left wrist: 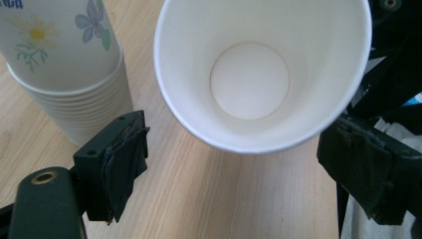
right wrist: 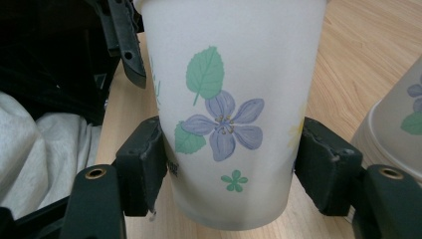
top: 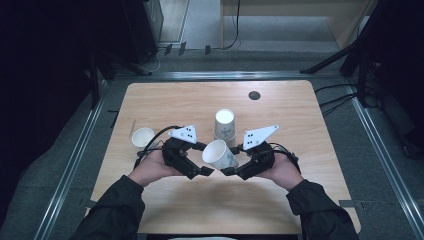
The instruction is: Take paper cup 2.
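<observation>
- Pinching the flowered paper cup [right wrist: 226, 114] low on its wall with my right gripper [top: 229, 171], cup tipped above the table [top: 165, 100].
- Cup's long axis runs toward my left gripper [top: 204, 159]; its open mouth faces those jaws, spread wide and not touching it.
- Stack of cups [top: 224, 125] stands just behind.

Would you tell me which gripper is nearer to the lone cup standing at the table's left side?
Left. The left gripper is just right of the lone cup; the right gripper is farther right, clamped on the tilted flowered cup.
</observation>
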### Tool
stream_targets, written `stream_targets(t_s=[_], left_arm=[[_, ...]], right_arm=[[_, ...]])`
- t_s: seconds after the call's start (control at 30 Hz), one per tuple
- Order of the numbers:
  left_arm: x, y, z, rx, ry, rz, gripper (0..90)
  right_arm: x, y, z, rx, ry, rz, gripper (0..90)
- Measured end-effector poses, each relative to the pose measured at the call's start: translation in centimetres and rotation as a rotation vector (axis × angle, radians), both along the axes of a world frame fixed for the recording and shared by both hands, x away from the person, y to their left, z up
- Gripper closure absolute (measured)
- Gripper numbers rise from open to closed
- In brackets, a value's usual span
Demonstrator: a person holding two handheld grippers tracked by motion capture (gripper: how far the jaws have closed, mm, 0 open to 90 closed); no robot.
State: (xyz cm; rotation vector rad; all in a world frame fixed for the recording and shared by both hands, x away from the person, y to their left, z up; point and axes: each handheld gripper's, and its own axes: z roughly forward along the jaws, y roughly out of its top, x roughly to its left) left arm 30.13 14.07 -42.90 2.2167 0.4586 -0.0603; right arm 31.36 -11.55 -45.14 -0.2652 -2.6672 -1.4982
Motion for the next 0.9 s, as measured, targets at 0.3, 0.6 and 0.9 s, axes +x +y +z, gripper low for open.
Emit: stream_targets(t_s=[0.3,0.6,0.9], left_arm=[[0.0,-0.4,0.5,-0.074,-0.012,-0.007,13.2],[-0.1,-0.7,0.5,-0.101,-0.006,-0.023,17.5],[-0.3,-0.7,0.5,-0.101,-0.021,-0.015,22.2]], right_arm=[[-0.2,0.6,-0.1,0.008,0.013,0.021,33.8],[-0.3,1.1,-0.3,0.013,0.028,0.043,33.7],[-0.4,1.2,-0.4,0.002,0.03,0.043,34.1]])
